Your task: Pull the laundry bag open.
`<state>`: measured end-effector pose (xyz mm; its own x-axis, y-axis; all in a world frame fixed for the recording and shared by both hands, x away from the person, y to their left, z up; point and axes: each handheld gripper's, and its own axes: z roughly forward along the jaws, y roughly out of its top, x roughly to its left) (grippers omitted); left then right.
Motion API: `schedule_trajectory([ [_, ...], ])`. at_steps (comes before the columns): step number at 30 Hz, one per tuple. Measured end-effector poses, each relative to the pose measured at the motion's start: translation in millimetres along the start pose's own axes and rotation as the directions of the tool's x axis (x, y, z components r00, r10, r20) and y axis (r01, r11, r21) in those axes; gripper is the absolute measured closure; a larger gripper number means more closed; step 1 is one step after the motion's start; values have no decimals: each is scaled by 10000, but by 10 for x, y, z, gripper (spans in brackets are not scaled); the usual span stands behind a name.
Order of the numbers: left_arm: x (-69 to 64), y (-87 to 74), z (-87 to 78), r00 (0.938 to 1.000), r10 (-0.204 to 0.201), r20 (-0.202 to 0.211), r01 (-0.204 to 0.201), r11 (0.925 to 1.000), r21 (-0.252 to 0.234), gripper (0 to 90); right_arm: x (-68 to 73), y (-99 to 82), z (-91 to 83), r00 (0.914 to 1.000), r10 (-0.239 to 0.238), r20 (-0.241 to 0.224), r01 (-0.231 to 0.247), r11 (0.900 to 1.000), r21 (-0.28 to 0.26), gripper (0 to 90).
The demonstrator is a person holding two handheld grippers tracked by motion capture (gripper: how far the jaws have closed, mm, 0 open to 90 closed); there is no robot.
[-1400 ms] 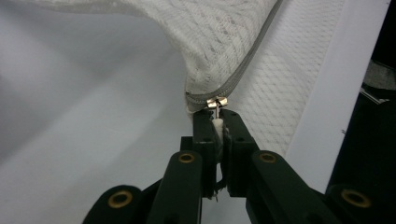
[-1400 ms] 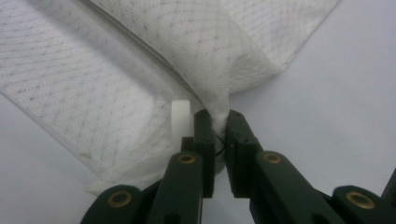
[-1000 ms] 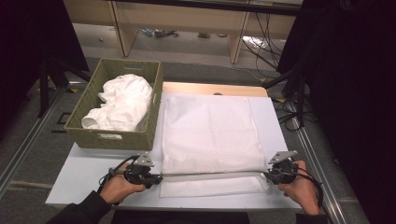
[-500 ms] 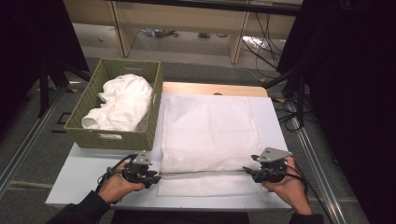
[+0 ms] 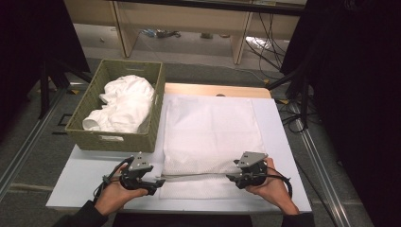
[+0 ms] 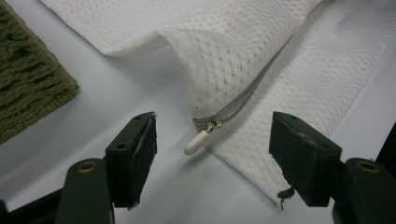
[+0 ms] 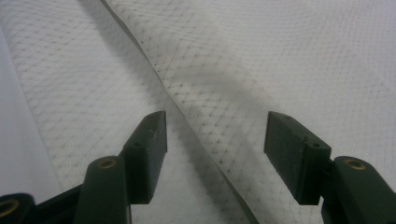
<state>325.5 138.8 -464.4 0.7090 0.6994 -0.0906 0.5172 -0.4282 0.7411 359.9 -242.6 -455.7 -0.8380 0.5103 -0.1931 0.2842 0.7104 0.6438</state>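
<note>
Centrally on the white table (image 5: 85, 175) lies the white mesh laundry bag (image 5: 210, 135), spread flat, its near edge folded over so that a grey zipper line (image 5: 198, 176) runs across the fold from the left gripper toward the right gripper. In the left gripper view the zipper's white pull tab (image 6: 197, 142) hangs free at the bag's corner, resting on the table surface between the two black jaws and touching neither.

Left gripper (image 5: 158, 182): held in the person's left hand (image 5: 113, 194) at the bag's near left corner. Its jaws have just been opening and now stand spread, with the pull tab and the bag corner in the gap but not pinched.

Right gripper (image 5: 231, 178): held in the person's right hand (image 5: 272, 189) at the near right part of the bag. Its jaws have likewise just been opening and stand spread above the mesh (image 7: 233, 70); the zipper seam passes under the gap, and the pads press on nothing.

Adjacent items: an olive woven basket (image 5: 111, 139) stands on the table just beside the bag's left edge, holding crumpled white cloth (image 5: 125, 104). A corner of that basket (image 6: 28, 84) appears in the left gripper view. Beyond the far table edge, wooden shelving (image 5: 189, 19) stands over a floor with loose cables (image 5: 267, 45).
</note>
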Motion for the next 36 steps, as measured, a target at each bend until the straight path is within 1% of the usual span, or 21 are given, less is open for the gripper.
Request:
schedule_trajectory([
  [1, 4, 3, -8, 10000, 58, 24, -58, 10000, -26, 318, 9, 9, 27, 9999, 142, -98, -141, 9999, 71, 394],
  [2, -5, 5, -20, 10000, 7, -10, -7, 10000, -95, 316, 6, 24, 45, 9999, -103, 70, 103, 9999, 60, 386],
  [8, -34, -9, -50, 9999, 113, 35, -112, 9996, -263, 303, 40, 89, 179, 9996, -255, -155, 259, 9993, 261, 359],
  [10, -32, -8, -52, 9993, 351, 86, -348, 9989, -301, 302, 74, 121, 248, 9998, -175, -97, 181, 9979, 628, 353],
  [12, -22, -8, -50, 9998, 188, -64, -189, 9995, -254, 302, 72, 133, 287, 10000, -23, -66, 28, 9962, 868, 359],
  [16, -18, -17, -41, 9999, 135, 74, -133, 9996, -243, 301, 37, 169, 346, 9999, -75, 143, 59, 9936, 1131, 421],
  [18, -11, -8, -35, 9990, 431, 114, -430, 9990, -80, 299, 4, 196, 364, 9995, -222, 230, 191, 9919, 1256, 447],
  [19, -21, -13, -21, 9994, 297, 169, -296, 9995, -96, 299, -16, 204, 378, 9988, -432, 234, 397, 9906, 1311, 485],
  [20, -20, -8, -19, 9988, 479, 138, -478, 9988, -59, 300, -13, 216, 383, 9979, -484, 436, 417, 9888, 1433, 511],
  [21, -15, -9, -21, 9982, 584, 116, -584, 9983, 0, 300, -54, 232, 397, 9955, -886, 327, 830, 9861, 1439, 566],
  [22, -15, -9, -21, 9982, 584, 116, -584, 9983, 0, 300, -38, 235, 395, 9988, -344, 335, 291, 9886, 1479, 611],
  [23, -4, -7, -21, 9980, 637, 35, -637, 9980, 48, 300, -56, 242, 399, 9990, -284, 353, 234, 9905, 1357, 658],
  [24, -7, -10, -10, 9992, 389, 101, -389, 9992, 2, 301, -75, 252, 411, 9984, -460, 342, 413, 9911, 1262, 702],
  [26, 6, -4, -15, 9981, 594, 141, -594, 9982, -10, 302, -94, 265, 413, 9975, -575, 419, 516, 9901, 1307, 781],
  [28, -9, -9, -15, 9991, 421, 102, -419, 9990, -144, 302, -128, 291, 408, 9970, -601, 488, 537, 9910, 1229, 847],
  [29, -1, -4, -24, 9985, 537, 85, -537, 9985, -54, 303, -128, 308, 396, 9969, -576, 529, 507, 9911, 1230, 869],
  [30, -9, -1, -19, 9994, 340, 121, -338, 9994, -102, 303, -142, 324, 387, 9939, -896, 642, 815, 9895, 1194, 876],
  [31, -12, 0, -13, 9995, 286, 129, -284, 9995, -170, 303, -160, 343, 377, 9943, -818, 679, 740, 9912, 1101, 878],
  [33, -1, -1, -21, 9986, 530, 70, -530, 9986, -90, 304, -190, 348, 367, 9940, -721, 823, 642, 9933, 958, 877],
  [35, -7, -3, -21, 9993, 353, 115, -351, 9993, -159, 303, -186, 329, 378, 9976, -370, 586, 303, 9933, 1116, 849],
  [36, -8, 5, -20, 9994, 313, 126, -311, 9993, -209, 303, -192, 321, 397, 9972, -571, 476, 513, 9920, 1149, 828],
])
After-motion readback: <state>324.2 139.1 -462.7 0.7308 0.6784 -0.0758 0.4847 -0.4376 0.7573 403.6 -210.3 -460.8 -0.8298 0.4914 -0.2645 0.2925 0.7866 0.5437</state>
